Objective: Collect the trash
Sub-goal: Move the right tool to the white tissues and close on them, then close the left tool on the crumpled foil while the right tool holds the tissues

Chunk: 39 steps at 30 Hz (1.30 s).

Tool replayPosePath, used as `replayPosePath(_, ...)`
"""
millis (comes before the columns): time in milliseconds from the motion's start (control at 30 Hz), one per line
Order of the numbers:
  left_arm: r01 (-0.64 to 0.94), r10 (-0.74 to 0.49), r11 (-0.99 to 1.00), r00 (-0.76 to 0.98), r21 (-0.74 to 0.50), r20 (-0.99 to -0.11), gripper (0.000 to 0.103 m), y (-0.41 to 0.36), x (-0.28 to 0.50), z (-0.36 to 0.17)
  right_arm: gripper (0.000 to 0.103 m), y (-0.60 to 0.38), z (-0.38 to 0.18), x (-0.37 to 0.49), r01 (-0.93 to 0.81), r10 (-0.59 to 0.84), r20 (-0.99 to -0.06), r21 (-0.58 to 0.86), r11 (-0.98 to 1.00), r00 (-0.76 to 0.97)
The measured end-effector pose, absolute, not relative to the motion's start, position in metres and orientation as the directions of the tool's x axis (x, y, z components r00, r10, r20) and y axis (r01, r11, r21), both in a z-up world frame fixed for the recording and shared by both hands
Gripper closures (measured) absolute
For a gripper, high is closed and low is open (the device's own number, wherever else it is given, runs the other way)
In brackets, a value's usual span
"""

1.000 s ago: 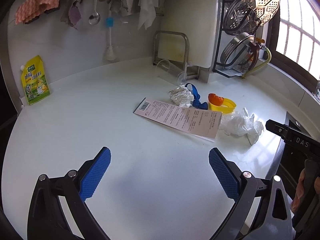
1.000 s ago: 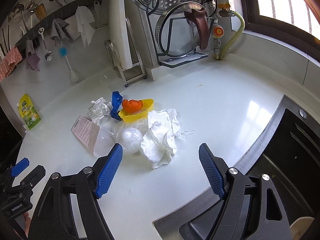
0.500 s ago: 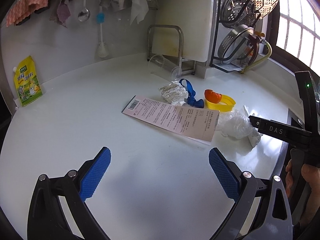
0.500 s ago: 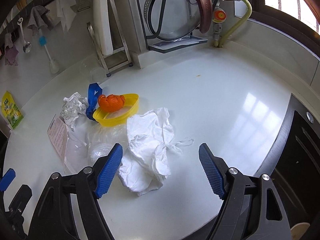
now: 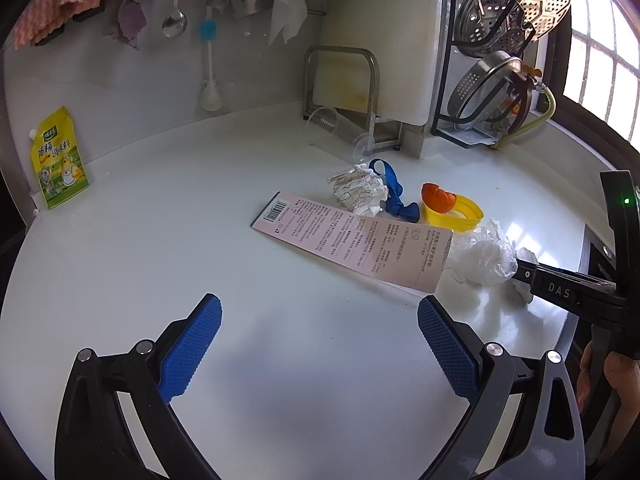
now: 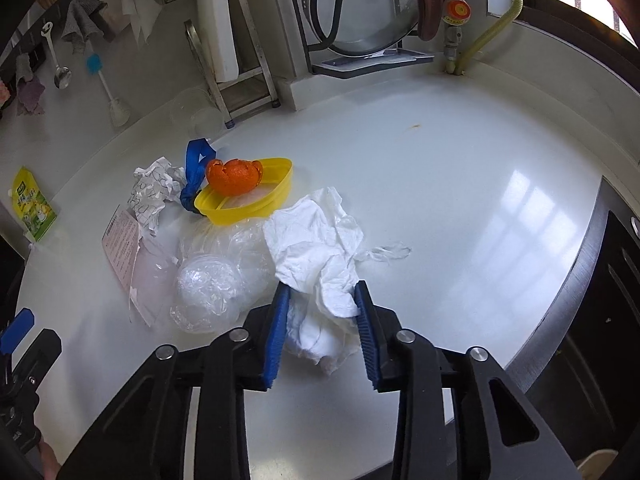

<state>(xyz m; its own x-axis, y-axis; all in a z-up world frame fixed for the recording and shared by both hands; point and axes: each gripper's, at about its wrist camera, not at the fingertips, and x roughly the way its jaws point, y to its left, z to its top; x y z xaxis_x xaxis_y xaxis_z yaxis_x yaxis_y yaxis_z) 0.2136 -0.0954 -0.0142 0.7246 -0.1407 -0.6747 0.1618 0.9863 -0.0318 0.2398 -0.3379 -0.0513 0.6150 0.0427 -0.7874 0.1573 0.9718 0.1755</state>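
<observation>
**Closing on the tissue: right claw clamped, left claw idle**

Comparing with half a second earlier, the right claw point(image 6: 320, 312) has gone from wide apart to clenched; its blue pads point(image 6: 276, 336) now press both sides of the crumpled white tissue point(image 6: 320, 248), which was lying free in front of them; the tissue rests on the white desk point(image 6: 460, 200) with its near end pinched and its far end spread flat. The left claw point(image 5: 320, 344) is unchanged; released, pads wide apart, nothing between them, hovering low over bare desk.

Right claw reaches in low and level from the desk's near edge beside the sink rim point(image 6: 576, 280); in the left wrist view its black body point(image 5: 568, 292) enters from the right, tip against the trash pile.

Remaining trash lies just beyond: clear plastic wrap point(image 6: 212, 284) touching the tissue's left side; pink printed card point(image 5: 352, 240); crumpled paper point(image 5: 356, 192); blue strap point(image 5: 392, 196); yellow lid point(image 6: 248, 204) carrying orange peel point(image 6: 234, 176).
</observation>
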Motion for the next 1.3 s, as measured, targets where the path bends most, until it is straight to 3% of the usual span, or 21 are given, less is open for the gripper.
replayPosePath(67, 0.158, -0.137, 0.987, 0.724, -0.031, -0.676, 0.006, -0.094, 0.215, -0.014, 0.086, -0.338, -0.048, 0.237, 0.149, 0.057, -0.777, 0.191, 0.97, 0.627)
replayPosePath(167, 0.157, -0.133, 0.987, 0.727, -0.026, -0.673, 0.006, -0.093, 0.218, -0.011, 0.089, -0.342, -0.043, 0.23, 0.148, 0.063, -0.756, 0.208, 0.967, 0.651)
replayPosePath(567, 0.156, -0.129, 0.988, 0.735, -0.019, -0.666, 0.006, -0.105, 0.279, -0.006, 0.089, -0.365, -0.032, 0.214, 0.179, 0.076, -0.701, 0.283, 0.942, 0.709)
replayPosePath(1133, 0.154, -0.088, 0.988, 0.666, 0.021, -0.741, 0.006, -0.143, 0.372, -0.032, 0.089, -0.364, -0.034, 0.216, 0.152, 0.104, -0.697, 0.295, 0.943, 0.709)
replayPosePath(1233, 0.155, -0.1, 0.988, 0.652, 0.004, -0.752, 0.009, -0.143, 0.378, -0.038, 0.089, -0.363, -0.034, 0.217, 0.148, 0.106, -0.697, 0.294, 0.944, 0.709)
replayPosePath(1300, 0.159, -0.11, 0.987, 0.646, -0.007, -0.755, 0.019, -0.142, 0.379, -0.041, 0.089, -0.363, -0.034, 0.217, 0.147, 0.107, -0.697, 0.294, 0.944, 0.709)
